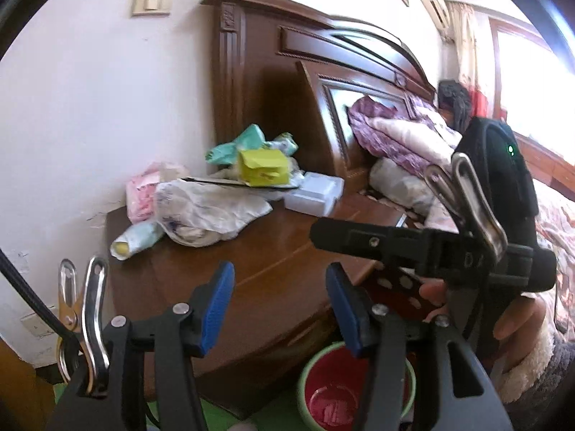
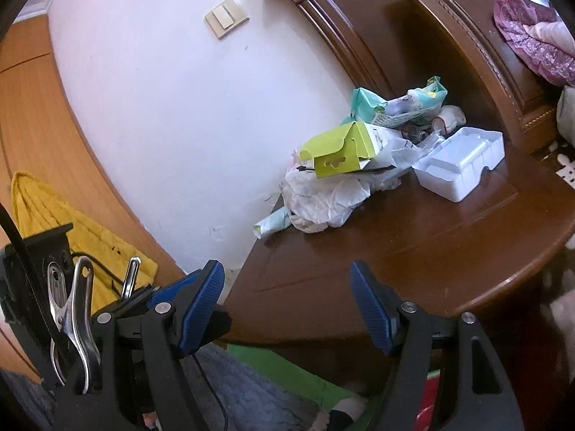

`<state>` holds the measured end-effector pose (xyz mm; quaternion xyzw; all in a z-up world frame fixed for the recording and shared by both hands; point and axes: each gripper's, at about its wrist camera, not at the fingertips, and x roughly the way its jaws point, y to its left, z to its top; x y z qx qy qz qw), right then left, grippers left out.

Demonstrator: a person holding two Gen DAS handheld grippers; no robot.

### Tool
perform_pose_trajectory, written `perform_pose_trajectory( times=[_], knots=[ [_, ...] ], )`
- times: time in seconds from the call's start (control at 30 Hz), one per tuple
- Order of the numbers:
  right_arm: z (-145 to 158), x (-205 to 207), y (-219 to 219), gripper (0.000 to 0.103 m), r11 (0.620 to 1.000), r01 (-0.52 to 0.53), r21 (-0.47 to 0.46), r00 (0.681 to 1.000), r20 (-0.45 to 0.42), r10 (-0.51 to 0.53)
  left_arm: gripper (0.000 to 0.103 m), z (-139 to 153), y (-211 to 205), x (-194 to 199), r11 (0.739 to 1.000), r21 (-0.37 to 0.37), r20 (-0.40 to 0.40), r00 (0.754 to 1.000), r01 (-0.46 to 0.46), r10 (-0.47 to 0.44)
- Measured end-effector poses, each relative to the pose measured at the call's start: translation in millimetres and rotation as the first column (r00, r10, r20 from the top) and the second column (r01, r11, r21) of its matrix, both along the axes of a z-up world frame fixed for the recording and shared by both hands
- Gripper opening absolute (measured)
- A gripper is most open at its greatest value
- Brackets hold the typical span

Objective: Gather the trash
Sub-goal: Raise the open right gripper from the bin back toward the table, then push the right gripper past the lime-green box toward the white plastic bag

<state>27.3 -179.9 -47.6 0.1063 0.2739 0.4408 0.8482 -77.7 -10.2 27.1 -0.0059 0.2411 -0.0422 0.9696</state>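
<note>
Where nightstand (image 2: 413, 244) meets white wall (image 2: 161, 107), trash pile (image 2: 345, 179) sits.

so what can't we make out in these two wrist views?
- Bin: left view, the left gripper fingers cover much of its rim and inside; contents unclear.
- Bottom of the trash pile: both views, the white bag and green box cover what lies beneath.
- Right gripper in the left view: seen side-on, its jaw gap is hidden.
- Nightstand front: right view, cut off by the right gripper's body.
</note>
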Motion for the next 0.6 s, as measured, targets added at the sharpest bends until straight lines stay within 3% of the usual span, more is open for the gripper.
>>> perform_pose_trajectory(
  times=[0.1,0.3,0.6],
  knots=[
    [0,8,9,0.074,1.0,-0.001,-0.002,1.0,-0.009,0.001,0.057,-2,11,4,0.999,0.01,0.006,0.999,-0.044,0.043],
    [-1,18,18,0.074,1.0,-0.006,0.009,1.0,-0.024,0.006,0.057,-2,37,10,0.994,-0.046,-0.014,0.995,-0.096,0.095],
    [-1,33,30,0.074,1.0,0.001,0.017,0.999,-0.032,-0.001,0.058,3,59,16,0.986,0.002,-0.009,0.986,-0.166,0.166]
  ],
)
